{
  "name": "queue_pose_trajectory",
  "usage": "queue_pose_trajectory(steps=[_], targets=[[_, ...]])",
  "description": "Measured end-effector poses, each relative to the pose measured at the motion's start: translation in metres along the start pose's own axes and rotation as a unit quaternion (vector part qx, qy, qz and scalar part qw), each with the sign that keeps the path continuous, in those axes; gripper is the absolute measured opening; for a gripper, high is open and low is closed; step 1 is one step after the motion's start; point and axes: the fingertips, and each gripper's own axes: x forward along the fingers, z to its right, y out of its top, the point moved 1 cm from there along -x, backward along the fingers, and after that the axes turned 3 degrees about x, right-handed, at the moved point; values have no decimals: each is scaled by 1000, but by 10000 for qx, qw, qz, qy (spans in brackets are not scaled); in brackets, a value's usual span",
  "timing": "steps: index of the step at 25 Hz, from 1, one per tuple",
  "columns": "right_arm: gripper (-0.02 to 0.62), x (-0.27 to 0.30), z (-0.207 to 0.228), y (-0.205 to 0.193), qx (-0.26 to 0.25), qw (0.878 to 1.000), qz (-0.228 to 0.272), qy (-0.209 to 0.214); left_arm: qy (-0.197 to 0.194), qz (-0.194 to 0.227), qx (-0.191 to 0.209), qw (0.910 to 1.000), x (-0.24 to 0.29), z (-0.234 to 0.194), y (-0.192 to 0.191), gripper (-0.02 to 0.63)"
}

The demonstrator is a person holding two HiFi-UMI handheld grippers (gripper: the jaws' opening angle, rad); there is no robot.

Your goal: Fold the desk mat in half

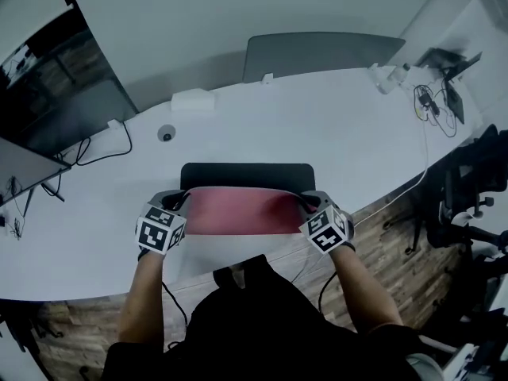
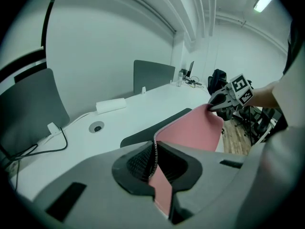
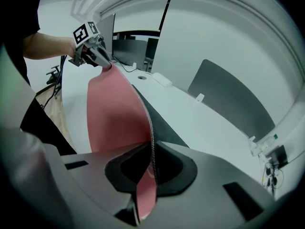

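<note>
The only print in view was the black-and-white square patterns on the marker cubes [image 1: 161, 230] that each gripper carried; they held no letters that could be read. A thin desk mat [image 1: 242, 211], black on top, pinkish-red beneath and stitched along its edge, lay near the front of the curved white table [image 1: 341, 133]. Its far half rested flat with the black face up, and its near half was raised and curled so that the red underside showed. The left gripper [image 2: 155, 168] had its jaws closed narrowly on the mat's near left corner, the stitched edge running straight up between the dark pads. The right gripper [image 3: 150, 168] clamped the near right corner in the same way, its jaws almost together with only the thin sheet between them. Both corners were held clear of the tabletop, and the red sheet spanned from one gripper to the other. Farther back on the table sat a small white box [image 1: 193, 100], with a grey partition panel [image 1: 317, 52] upright behind it.
</note>
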Motion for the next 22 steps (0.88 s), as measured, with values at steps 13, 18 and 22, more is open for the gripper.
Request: queue_pose_trajectory(steps=[13,18,22], targets=[[60,91,38,0,42,9974,-313,646,304,-733,14,9968,81,-46,0,25],[91,103,47,4,91,9956,-292,890,255,-906,-104,9955,97,-55,-8,25],[34,106,52,1,73,9899,-391,1359,189,-954,-218,9950,106,-57,-11,25]])
